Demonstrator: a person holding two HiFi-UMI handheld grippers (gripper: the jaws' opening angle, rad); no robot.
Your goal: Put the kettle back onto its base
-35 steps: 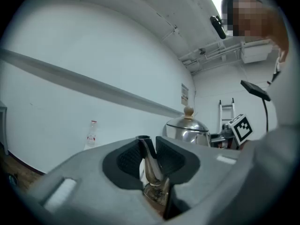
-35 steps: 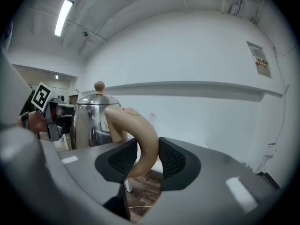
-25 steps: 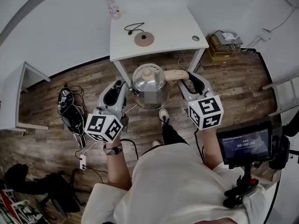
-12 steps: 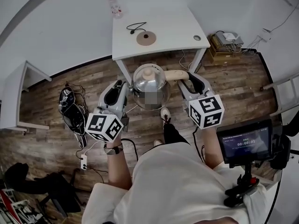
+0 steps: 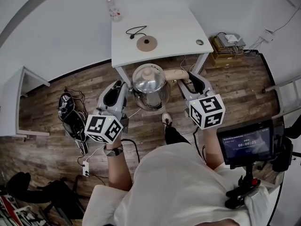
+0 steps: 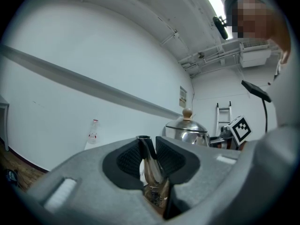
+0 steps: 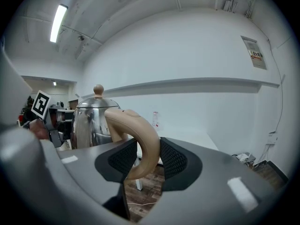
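Note:
A shiny steel kettle (image 5: 149, 81) with a tan lid knob and a tan handle (image 5: 175, 74) hangs in the air just before the near edge of a white table (image 5: 174, 27). Its round tan base (image 5: 146, 43), with a black cord, lies on that table. My left gripper (image 5: 123, 86) is shut on the kettle's spout (image 6: 149, 165), with the steel body (image 6: 187, 131) beyond it to the right. My right gripper (image 5: 187, 76) is shut on the curved handle (image 7: 140, 144), and the kettle body (image 7: 91, 121) shows to its left.
A clear plastic bottle (image 5: 113, 7) stands at the table's far edge. Black bags and cables (image 5: 71, 114) lie on the wood floor at the left, beside a white cabinet (image 5: 14, 98). A screen on a stand (image 5: 247, 142) is at the right, and boxes (image 5: 225, 44) sit beyond the table's right leg.
Both grippers and the kettle have moved a little forward toward the table. Both grips are unchanged.

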